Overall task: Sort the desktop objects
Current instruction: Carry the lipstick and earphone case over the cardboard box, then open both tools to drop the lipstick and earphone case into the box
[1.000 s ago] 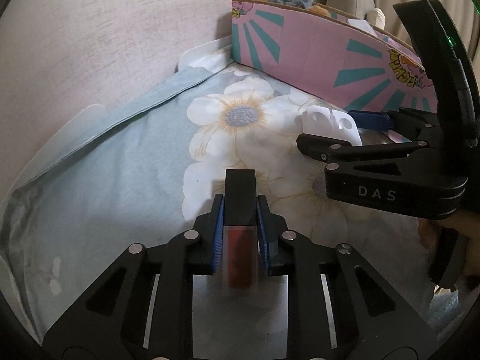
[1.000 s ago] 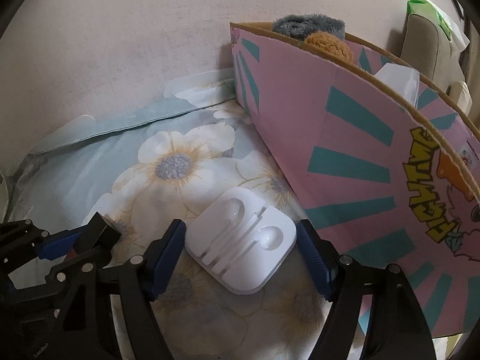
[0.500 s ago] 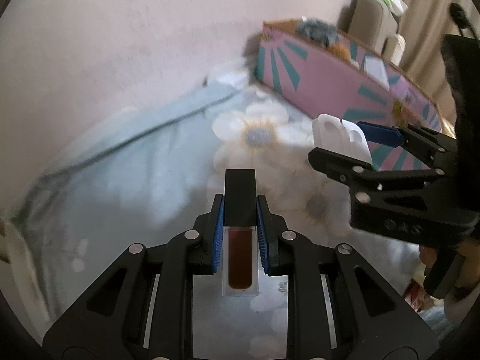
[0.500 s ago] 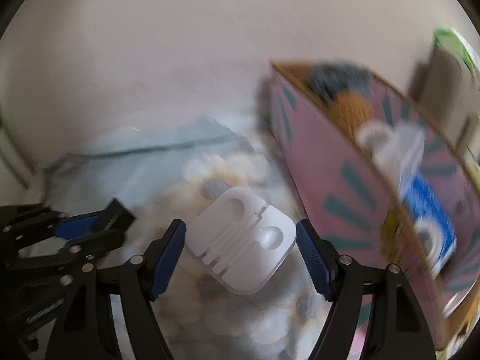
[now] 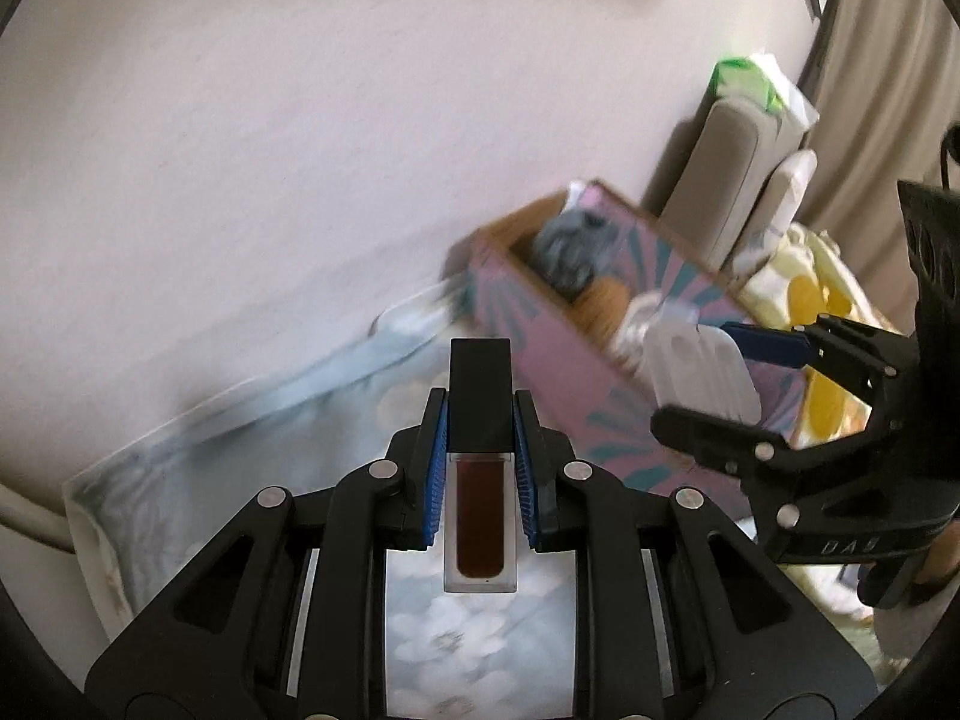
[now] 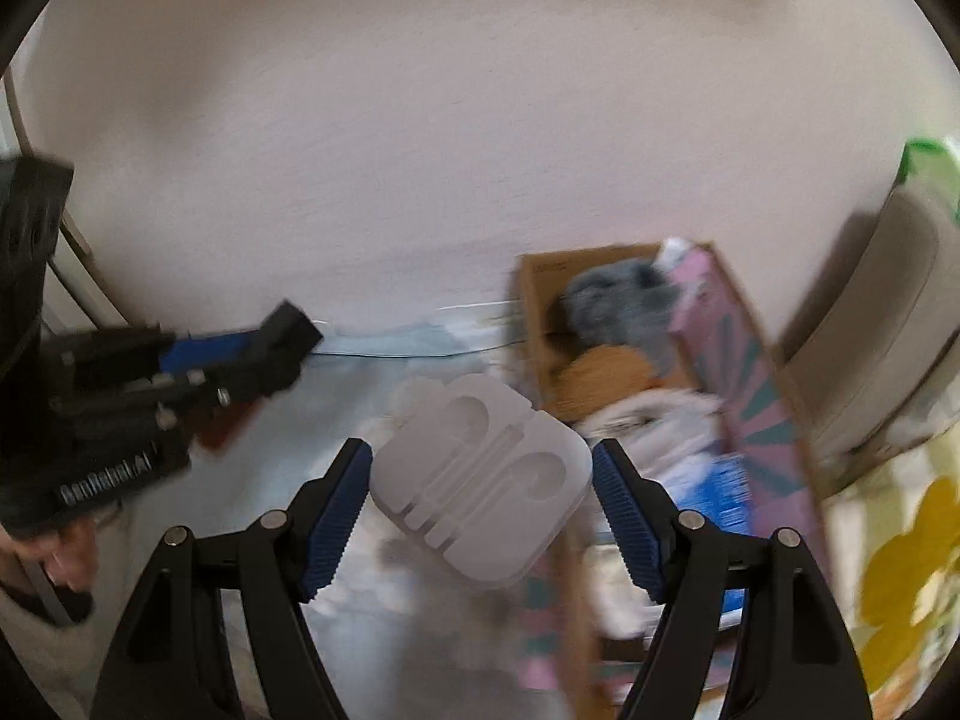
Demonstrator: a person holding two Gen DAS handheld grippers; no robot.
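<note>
My left gripper (image 5: pixel 480 414) is shut on a lip gloss tube (image 5: pixel 480 516) with a black cap and dark red fill, held lengthwise above the floral cloth (image 5: pixel 480 642). My right gripper (image 6: pixel 481 456) is shut on a white moulded earphone tray (image 6: pixel 486 480), both blue pads against its sides. The tray hangs in the air just left of the open pink cardboard box (image 6: pixel 738 360). In the left wrist view the right gripper (image 5: pixel 714 378) and its tray (image 5: pixel 699 360) hover in front of the box (image 5: pixel 540 348). The left gripper (image 6: pixel 240 360) shows at the left of the right wrist view.
Inside the box lie a grey fluffy item (image 6: pixel 618 300), an orange one (image 6: pixel 606 372) and a blue-white pack (image 6: pixel 720 486). A beige padded object (image 5: pixel 720 186) topped by a green-white pack (image 5: pixel 762 84) stands behind it. The wall (image 5: pixel 300 150) is close behind. Yellow-flowered fabric (image 6: pixel 912 540) lies right.
Both grippers have risen with their objects still held. The view now looks down into the box from above, and the background is motion-blurred.
</note>
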